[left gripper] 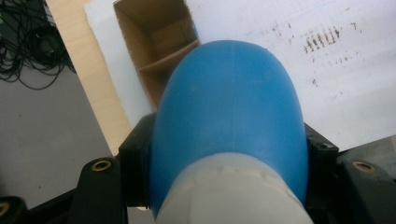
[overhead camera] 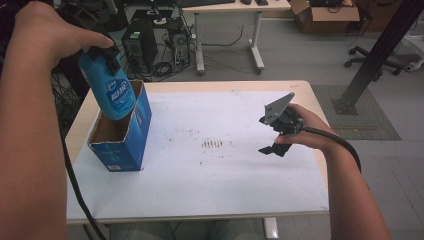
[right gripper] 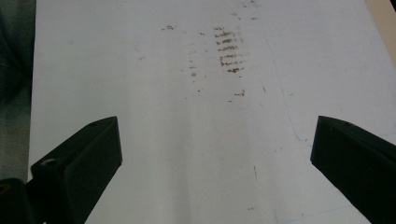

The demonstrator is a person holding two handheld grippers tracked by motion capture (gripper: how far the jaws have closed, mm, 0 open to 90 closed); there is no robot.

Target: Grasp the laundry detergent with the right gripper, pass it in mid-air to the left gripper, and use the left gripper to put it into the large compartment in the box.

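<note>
Currently the left tongs (overhead camera: 102, 52) clamp the blue plastic bottle (overhead camera: 114, 92) by its upper end at upper left of the high view, long axis near upright, base in the mouth of the open blue cardboard box (overhead camera: 131, 135) on the tabletop (overhead camera: 225, 175). Right tongs (overhead camera: 275, 135) hang wide and empty at centre right, well apart, so the left hand is nearer.
</note>
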